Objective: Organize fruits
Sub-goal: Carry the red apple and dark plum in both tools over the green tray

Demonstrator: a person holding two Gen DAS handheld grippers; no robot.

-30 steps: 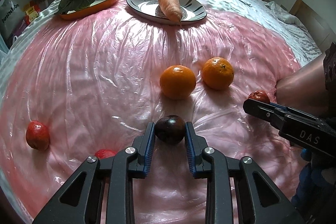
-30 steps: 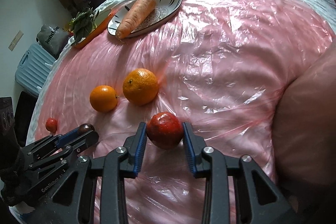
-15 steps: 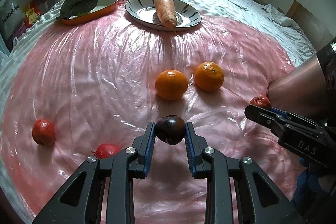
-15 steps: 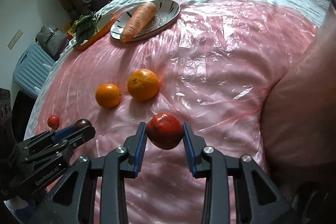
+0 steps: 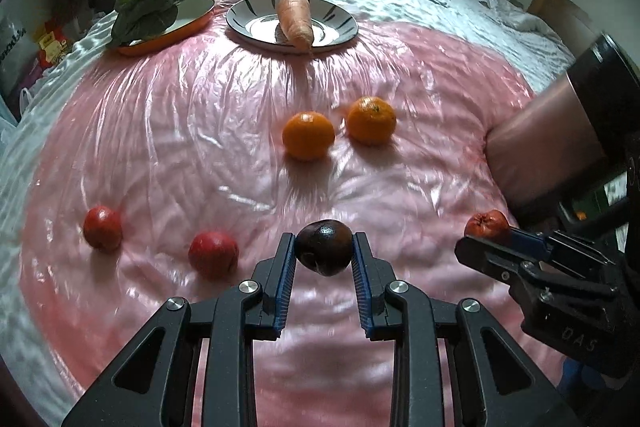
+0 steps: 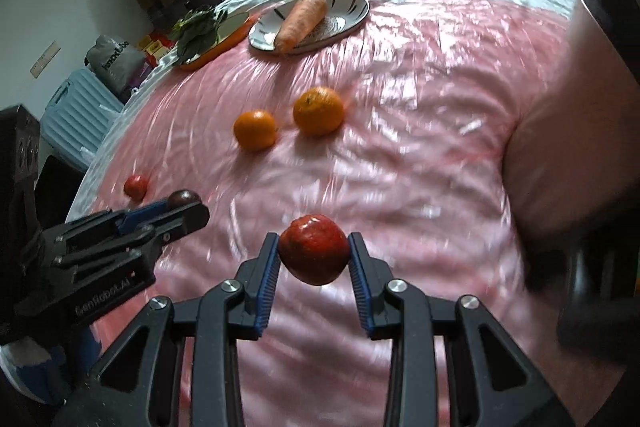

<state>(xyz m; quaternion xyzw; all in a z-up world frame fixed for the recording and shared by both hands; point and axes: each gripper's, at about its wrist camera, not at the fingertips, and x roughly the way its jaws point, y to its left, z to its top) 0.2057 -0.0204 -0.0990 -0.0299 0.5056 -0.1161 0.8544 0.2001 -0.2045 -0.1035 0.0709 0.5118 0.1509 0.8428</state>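
My left gripper point(image 5: 324, 253) is shut on a dark purple fruit point(image 5: 324, 247) and holds it above the pink plastic sheet point(image 5: 180, 147). My right gripper point(image 6: 313, 255) is shut on a red fruit point(image 6: 313, 249), also lifted; it shows at the right of the left wrist view point(image 5: 486, 225). Two oranges point(image 5: 308, 135) point(image 5: 371, 120) lie side by side in the middle. Two more red fruits point(image 5: 102, 227) point(image 5: 213, 254) lie at the near left. The left gripper with its dark fruit shows in the right wrist view point(image 6: 184, 199).
A striped plate point(image 5: 340, 23) with a carrot point(image 5: 295, 19) and an orange dish point(image 5: 188, 23) with leafy greens point(image 5: 144, 11) stand at the far side. The person's arm point(image 5: 548, 143) is at the right. A blue suitcase point(image 6: 76, 115) stands beyond the bed edge.
Both grippers have risen and pulled back with their fruits still held; the oranges and plates look farther away, and both loose red fruits are now in full view.
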